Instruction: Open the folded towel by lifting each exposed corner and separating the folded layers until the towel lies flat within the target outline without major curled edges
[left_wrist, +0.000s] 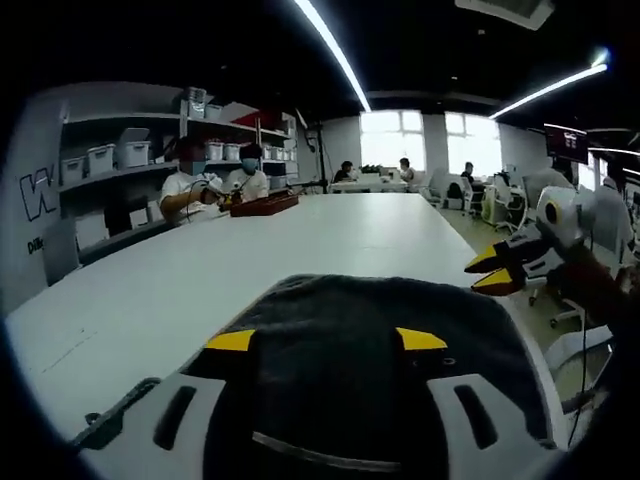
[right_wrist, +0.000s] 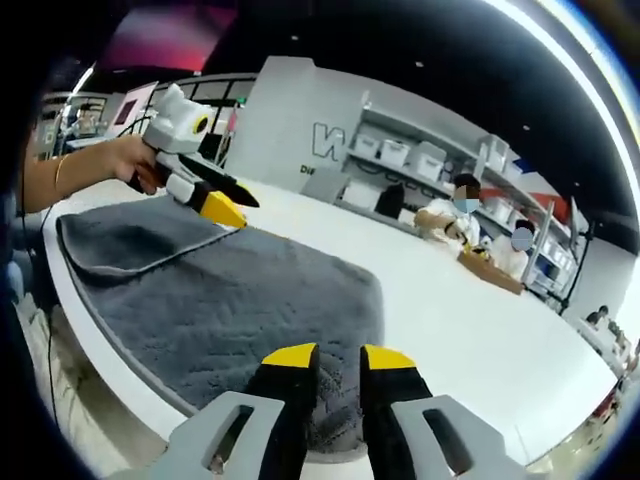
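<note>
Stretching across both views, a long white table (left_wrist: 330, 240) carries a dark grey plush towel (right_wrist: 230, 300) at its near edge, one corner folded back over itself. The left gripper (left_wrist: 325, 340) hovers over it, yellow-tipped jaws wide apart and empty. The right gripper (right_wrist: 338, 356) holds its jaws narrow above the towel's edge, gripping nothing.

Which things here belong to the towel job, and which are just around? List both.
Belongs to the job:
- grey towel, one layer folded over at its far end
- left gripper, jaws apart over the towel
- right gripper, jaws close together at the towel's edge
- white table under it

Just around:
- wooden tray
- shelves of bins
- seated people
</note>
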